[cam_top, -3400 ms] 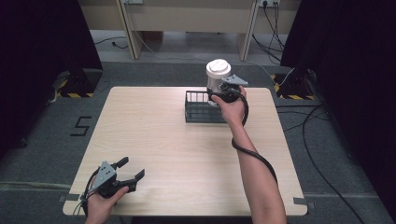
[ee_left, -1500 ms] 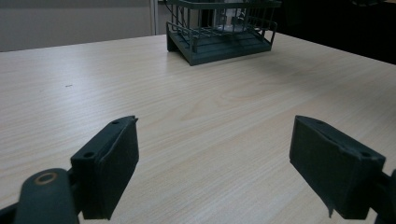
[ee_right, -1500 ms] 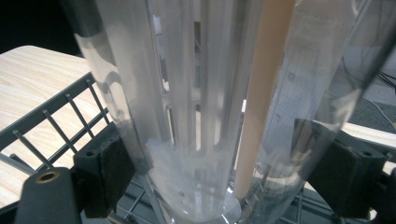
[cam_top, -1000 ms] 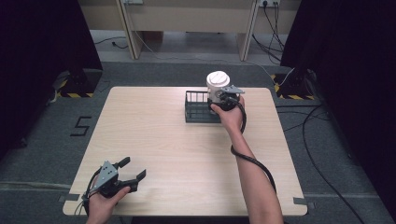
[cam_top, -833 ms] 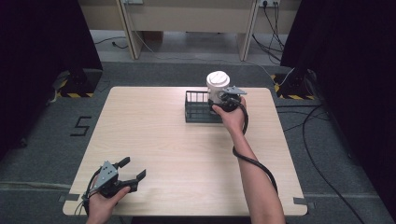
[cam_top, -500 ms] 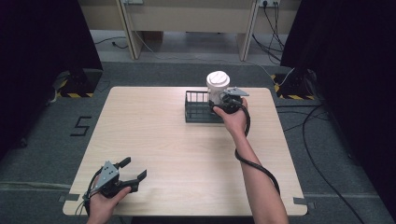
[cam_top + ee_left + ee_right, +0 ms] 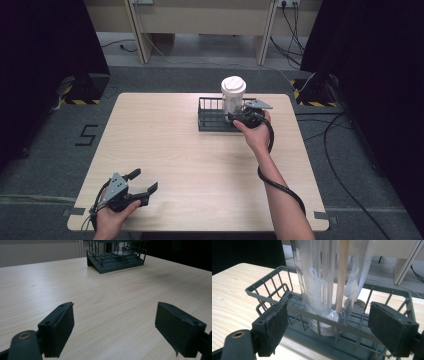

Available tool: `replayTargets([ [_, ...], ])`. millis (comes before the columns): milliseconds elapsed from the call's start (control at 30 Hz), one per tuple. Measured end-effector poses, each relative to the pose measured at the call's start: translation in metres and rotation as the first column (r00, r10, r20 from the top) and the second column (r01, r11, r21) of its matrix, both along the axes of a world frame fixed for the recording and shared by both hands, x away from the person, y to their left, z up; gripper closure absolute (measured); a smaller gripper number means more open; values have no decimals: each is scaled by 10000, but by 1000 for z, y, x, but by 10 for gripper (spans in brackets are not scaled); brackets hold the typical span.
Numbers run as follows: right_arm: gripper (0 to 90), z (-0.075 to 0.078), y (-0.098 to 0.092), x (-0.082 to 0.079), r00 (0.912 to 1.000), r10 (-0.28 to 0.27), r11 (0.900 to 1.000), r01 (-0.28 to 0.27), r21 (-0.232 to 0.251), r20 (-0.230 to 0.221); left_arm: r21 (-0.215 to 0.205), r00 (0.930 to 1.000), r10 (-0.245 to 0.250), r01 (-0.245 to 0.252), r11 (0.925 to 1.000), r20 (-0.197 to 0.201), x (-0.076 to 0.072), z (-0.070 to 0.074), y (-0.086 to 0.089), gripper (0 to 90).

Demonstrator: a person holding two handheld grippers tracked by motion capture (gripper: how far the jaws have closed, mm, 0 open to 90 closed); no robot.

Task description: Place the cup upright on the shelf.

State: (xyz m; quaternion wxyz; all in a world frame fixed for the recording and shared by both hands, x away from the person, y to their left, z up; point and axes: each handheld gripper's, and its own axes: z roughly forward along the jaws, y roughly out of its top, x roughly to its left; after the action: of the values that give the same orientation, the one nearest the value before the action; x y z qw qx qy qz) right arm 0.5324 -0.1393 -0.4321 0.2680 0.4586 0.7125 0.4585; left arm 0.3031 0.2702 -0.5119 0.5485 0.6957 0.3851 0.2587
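Note:
A tall clear container (image 7: 233, 96) with a white lid stands upright in the right part of a dark wire basket (image 7: 210, 120) at the table's far side. In the right gripper view the container (image 7: 322, 277) carries white printing and holds a tan stick (image 7: 342, 277); its base rests on the basket (image 7: 262, 293) floor. My right gripper (image 7: 240, 116) is open just outside the basket's near wall, its jaws wide apart (image 7: 327, 325) and touching nothing. My left gripper (image 7: 142, 182) rests open at the near left of the table, nothing between its jaws (image 7: 113, 330).
The light wooden table (image 7: 190, 165) stretches bare between the two grippers. The basket (image 7: 115, 261) shows far ahead in the left gripper view. A black cable (image 7: 280, 185) trails along the right forearm. Desk legs and floor cables lie beyond the far edge.
The container came down from above the basket and now stands in it. My right gripper has drawn back a little towards the person. The left gripper has stayed put.

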Motion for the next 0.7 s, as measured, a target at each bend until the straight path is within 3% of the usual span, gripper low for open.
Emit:
replayTargets([
  [533, 195, -10, -20, -39, 10000, 31, 9999, -30, 169, -74, 73, 10000, 19, -19, 10000, -26, -1, 0, 0, 153],
  [700, 197, -17, -29, -60, 10000, 66, 9998, -65, 201, -64, 60, 10000, 41, -41, 10000, -22, -1, 0, 1, 153],
])
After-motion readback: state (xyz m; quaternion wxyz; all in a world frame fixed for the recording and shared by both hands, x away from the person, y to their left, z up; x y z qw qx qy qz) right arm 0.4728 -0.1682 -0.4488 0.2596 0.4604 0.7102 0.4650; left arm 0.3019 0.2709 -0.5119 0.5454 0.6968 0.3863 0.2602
